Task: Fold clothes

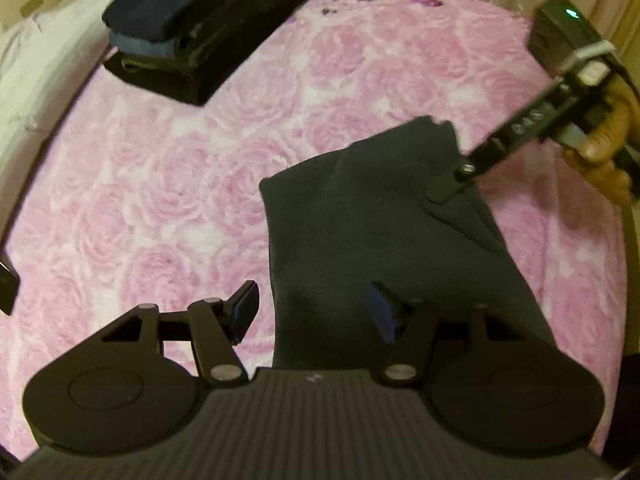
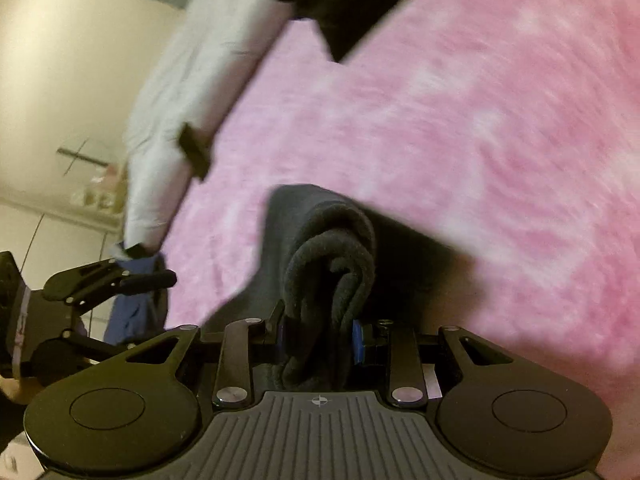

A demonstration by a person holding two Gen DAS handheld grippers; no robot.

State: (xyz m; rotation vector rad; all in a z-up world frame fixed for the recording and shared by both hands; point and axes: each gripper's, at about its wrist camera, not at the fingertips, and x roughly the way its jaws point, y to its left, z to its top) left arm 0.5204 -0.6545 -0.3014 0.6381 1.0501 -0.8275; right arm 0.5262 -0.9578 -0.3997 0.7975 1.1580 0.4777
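Note:
A dark grey garment (image 1: pixel 360 232) lies on the pink rose-patterned bedspread (image 1: pixel 160 200), hanging up toward its right edge. My left gripper (image 1: pixel 312 308) is open just above its near part, the left finger (image 1: pixel 244 308) over the bedspread and the right finger (image 1: pixel 382 312) over the cloth. My right gripper (image 1: pixel 444 188) comes in from the right and is shut on the garment's far right edge. In the right wrist view the right gripper (image 2: pixel 320 332) pinches bunched folds of the garment (image 2: pixel 332 264). The left gripper (image 2: pixel 152 280) shows at the left there.
A stack of folded dark clothes (image 1: pixel 204 28) sits at the bed's far left, also in the right wrist view (image 2: pixel 352 4). A white pillow (image 1: pixel 48 60) lies along the left edge. A small black object (image 1: pixel 8 284) is at the left. A wall and floor lie beyond the bed (image 2: pixel 60 80).

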